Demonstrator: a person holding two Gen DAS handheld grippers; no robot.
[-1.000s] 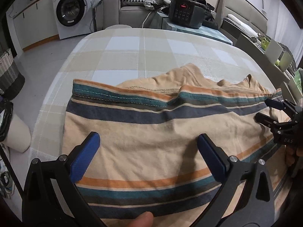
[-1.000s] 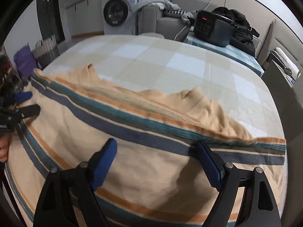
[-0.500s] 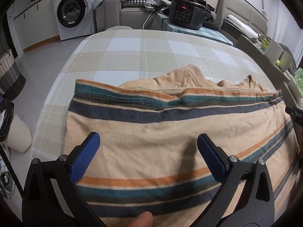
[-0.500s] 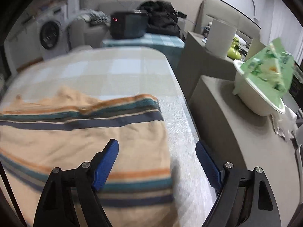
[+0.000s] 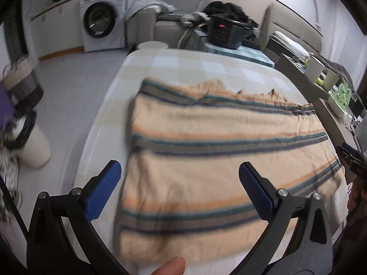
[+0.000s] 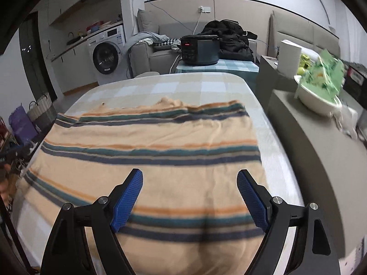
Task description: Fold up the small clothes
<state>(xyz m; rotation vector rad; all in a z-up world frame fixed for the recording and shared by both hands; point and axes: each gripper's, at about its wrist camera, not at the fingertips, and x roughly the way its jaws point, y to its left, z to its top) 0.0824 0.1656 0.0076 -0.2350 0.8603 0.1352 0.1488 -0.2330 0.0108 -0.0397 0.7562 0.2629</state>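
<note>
A peach garment (image 5: 220,151) (image 6: 149,160) with teal, navy and orange stripes lies folded flat on the checked tablecloth (image 5: 190,66) (image 6: 183,84), its plain peach layer peeking out along the far edge. My left gripper (image 5: 180,181) hangs open above the garment's near left part, nothing between its blue pads. My right gripper (image 6: 190,190) stands open above the garment's near right part, holding nothing. The right gripper also shows at the right edge (image 5: 352,158) of the left wrist view. A fingertip (image 5: 169,265) pokes in at the bottom.
A grey counter (image 6: 321,151) with a white bowl (image 6: 314,100) and green packet borders the table's right side. Beyond the table stand a dark cooker (image 6: 198,50), a sofa with clothes and a washing machine (image 5: 101,25). Baskets (image 5: 23,87) sit on the floor at left.
Both grippers drew back and rose, so more of the garment and table shows. The left view swung toward the table's left edge; the right view swung back over the garment's right part.
</note>
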